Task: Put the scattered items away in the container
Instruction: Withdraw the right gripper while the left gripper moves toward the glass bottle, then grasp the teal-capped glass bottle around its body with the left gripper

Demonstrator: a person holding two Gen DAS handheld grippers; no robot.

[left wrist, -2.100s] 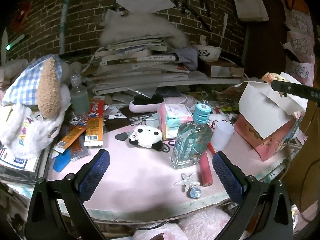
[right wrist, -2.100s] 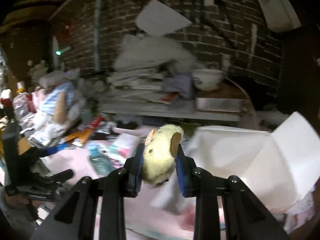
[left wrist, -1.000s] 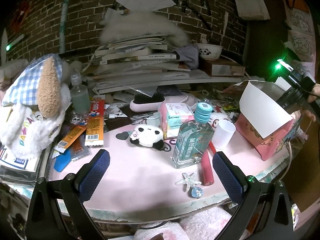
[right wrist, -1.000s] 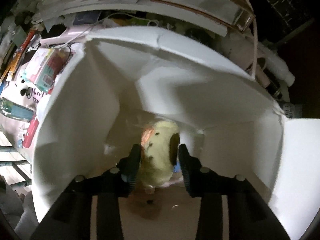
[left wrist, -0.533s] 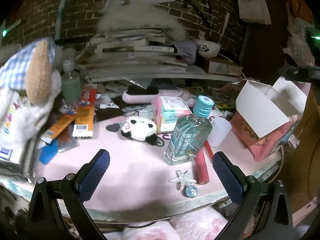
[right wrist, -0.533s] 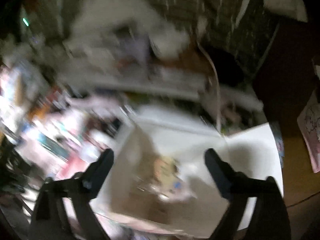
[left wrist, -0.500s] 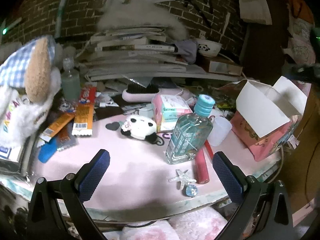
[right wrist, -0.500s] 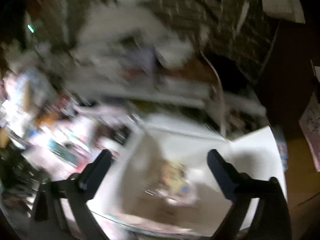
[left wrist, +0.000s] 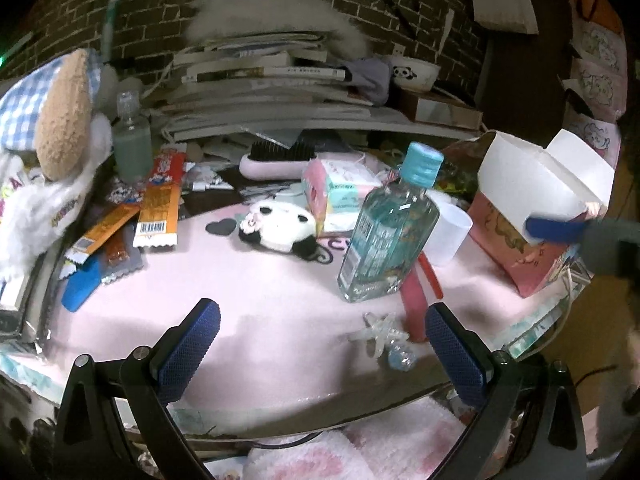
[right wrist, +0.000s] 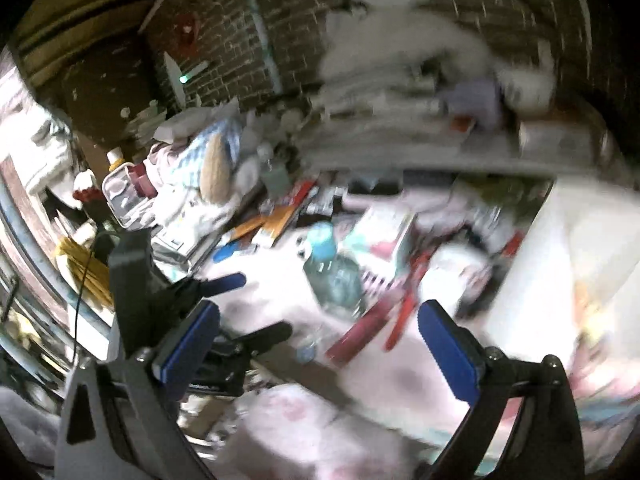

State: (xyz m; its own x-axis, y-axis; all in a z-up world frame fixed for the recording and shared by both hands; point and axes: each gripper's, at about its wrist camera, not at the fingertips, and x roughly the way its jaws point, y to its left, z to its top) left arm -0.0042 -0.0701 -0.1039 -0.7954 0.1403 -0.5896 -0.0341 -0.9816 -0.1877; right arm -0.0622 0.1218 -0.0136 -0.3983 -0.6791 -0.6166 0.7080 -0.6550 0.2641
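My left gripper (left wrist: 320,332) hangs open and empty over the near edge of the pink table (left wrist: 260,304). Ahead of it stand a clear bottle with a blue cap (left wrist: 390,236), a red tube (left wrist: 414,304), a star-shaped trinket (left wrist: 378,332), a panda plush (left wrist: 278,226) and a white cup (left wrist: 450,234). The pink box with white flaps (left wrist: 532,216) sits at the right. One blue finger (left wrist: 554,229) of my right gripper shows in front of the box. In the blurred right wrist view my right gripper (right wrist: 316,344) is open and empty over the table, with the box's white wall (right wrist: 560,264) on its right.
A big plush toy in a checked hood (left wrist: 52,120) leans at the left, beside orange snack packets (left wrist: 154,208) and a small green bottle (left wrist: 130,144). Stacked books (left wrist: 264,76) and a panda bowl (left wrist: 414,72) fill the shelf behind. A hairbrush (left wrist: 280,158) and tissue pack (left wrist: 340,192) lie mid-table.
My right gripper opened, left the yellow plush inside the box, and swung out to the left over the table. My left gripper sank a little toward the table.
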